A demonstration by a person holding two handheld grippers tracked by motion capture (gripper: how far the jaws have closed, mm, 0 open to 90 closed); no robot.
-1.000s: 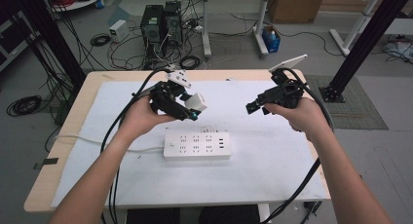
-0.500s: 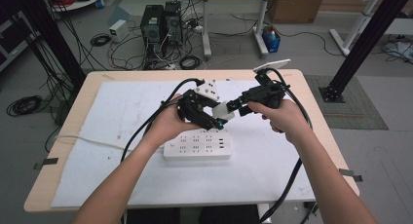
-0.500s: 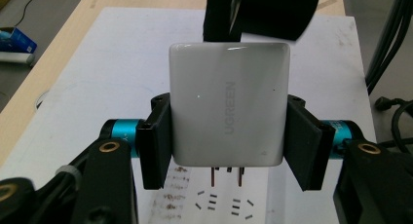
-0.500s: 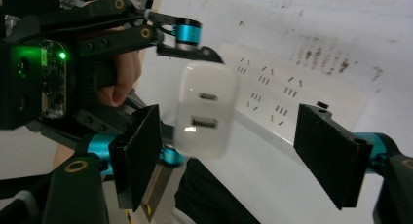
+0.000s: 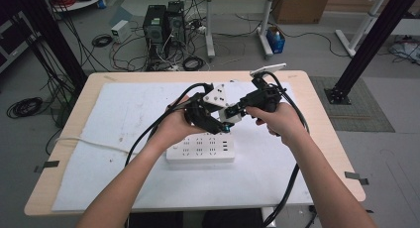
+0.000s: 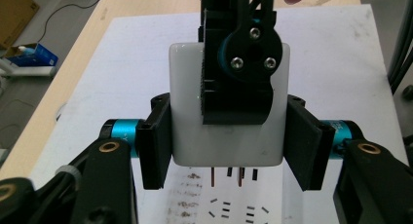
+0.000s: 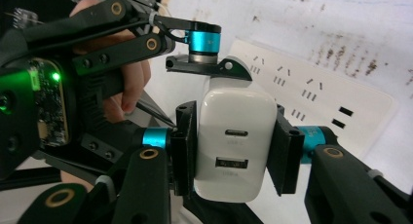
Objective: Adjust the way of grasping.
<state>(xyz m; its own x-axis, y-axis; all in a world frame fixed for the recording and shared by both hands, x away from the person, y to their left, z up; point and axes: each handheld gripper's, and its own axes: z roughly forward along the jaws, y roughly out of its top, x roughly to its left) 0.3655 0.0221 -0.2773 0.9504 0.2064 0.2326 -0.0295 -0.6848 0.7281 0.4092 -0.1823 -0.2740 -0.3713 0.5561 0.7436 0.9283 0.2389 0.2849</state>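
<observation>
- Nearest the person, the forearms come in from the bottom of the high view and have drawn together; a second ago the hands were well apart.
- Just beyond them the white power strip [image 5: 200, 148] lies flat on the white mat [image 5: 119, 139], with nothing plugged into it.
- Above the strip, the left gripper [image 5: 212, 123] and right gripper [image 5: 233, 112] now meet on the white charger [image 7: 236, 143].
- In the right gripper view its two jaws clamp the charger's sides, ports facing the camera.
- In the left gripper view that gripper's jaws flank the charger [image 6: 227, 104] and touch its sides, so both are clenched on it; the prongs point down toward the strip's sockets.
- Judged from this, it is a hand-over in mid-air, probably a regrasp before plugging in.
- Farther off, the table [image 5: 317, 104] edge, then floor cables and computer towers [image 5: 163, 25].
</observation>
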